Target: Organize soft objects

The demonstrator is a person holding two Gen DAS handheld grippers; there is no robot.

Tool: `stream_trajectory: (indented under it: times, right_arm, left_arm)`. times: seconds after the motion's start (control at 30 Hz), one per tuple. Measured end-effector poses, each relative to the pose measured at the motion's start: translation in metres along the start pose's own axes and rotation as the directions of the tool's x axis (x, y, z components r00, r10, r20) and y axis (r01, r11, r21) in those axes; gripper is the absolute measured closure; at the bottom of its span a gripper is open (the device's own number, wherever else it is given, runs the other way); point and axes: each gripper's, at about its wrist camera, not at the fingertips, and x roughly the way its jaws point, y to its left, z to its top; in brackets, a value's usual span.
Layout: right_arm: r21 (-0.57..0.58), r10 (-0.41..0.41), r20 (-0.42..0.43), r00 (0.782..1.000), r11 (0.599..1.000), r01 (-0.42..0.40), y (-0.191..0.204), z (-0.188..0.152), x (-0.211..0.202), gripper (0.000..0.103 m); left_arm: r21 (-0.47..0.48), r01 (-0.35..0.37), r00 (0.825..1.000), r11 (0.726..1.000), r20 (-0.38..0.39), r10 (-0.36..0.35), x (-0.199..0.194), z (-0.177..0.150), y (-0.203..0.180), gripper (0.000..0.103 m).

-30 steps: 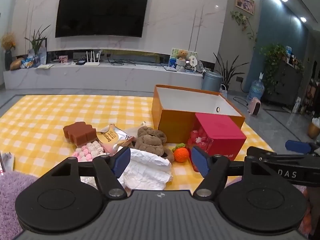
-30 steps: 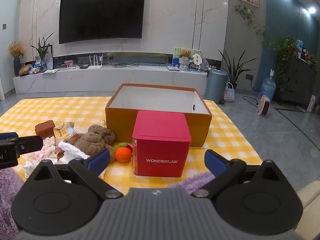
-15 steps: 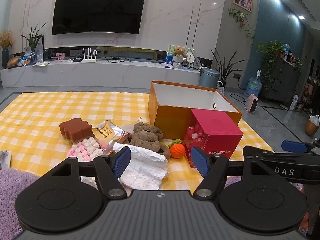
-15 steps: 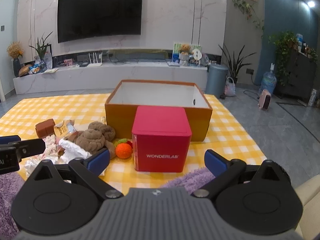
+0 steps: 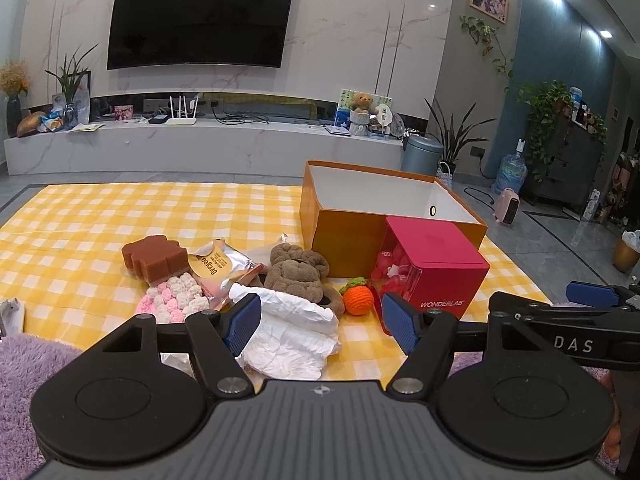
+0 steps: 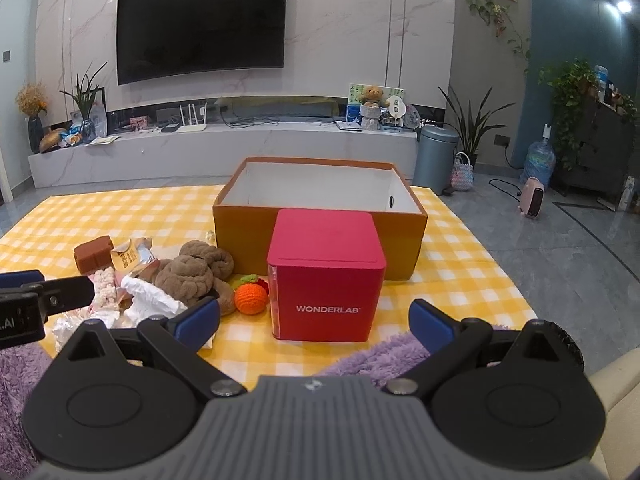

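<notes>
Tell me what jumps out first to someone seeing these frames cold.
The red WONDERLAB box stands front and centre on the yellow checked cloth, just ahead of the open, empty orange box. Left of it lies a heap of soft things: an orange crocheted fruit, a brown plush toy and a crumpled white cloth. Both grippers, left and right, are open and hold nothing.

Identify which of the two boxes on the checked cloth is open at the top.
The orange box: its white inside shows. The red box in front is lidded.
</notes>
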Motion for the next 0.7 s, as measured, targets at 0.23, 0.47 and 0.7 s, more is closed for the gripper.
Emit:
stream_trajectory:
  times: [0.23,0.47,0.7]
  right_arm:
    - [0.032,-0.004,-0.005,1.000,0.999,0.004,-0.0046,0.0002,0.0006,0.004]
    - [0.038,0.023,-0.010,1.000,0.999,-0.022,-0.0032,-0.0002,0.0007,0.004]
    - [0.036,0.037,-0.016,0.999,0.999,-0.037,-0.0024,-0.0002,0.0009,0.004]
  left_arm:
    - [0.001,0.002,1.000,1.000,-0.003,-0.002,-0.0001,-0.0005,-0.0009,0.021]
    - [-0.001,0.003,1.000,1.000,-0.006,-0.003,-0.0001,-0.0012,-0.0012,0.021]
    - [-0.002,0.003,1.000,1.000,-0.005,-0.003,0.0000,-0.0012,-0.0014,0.021]
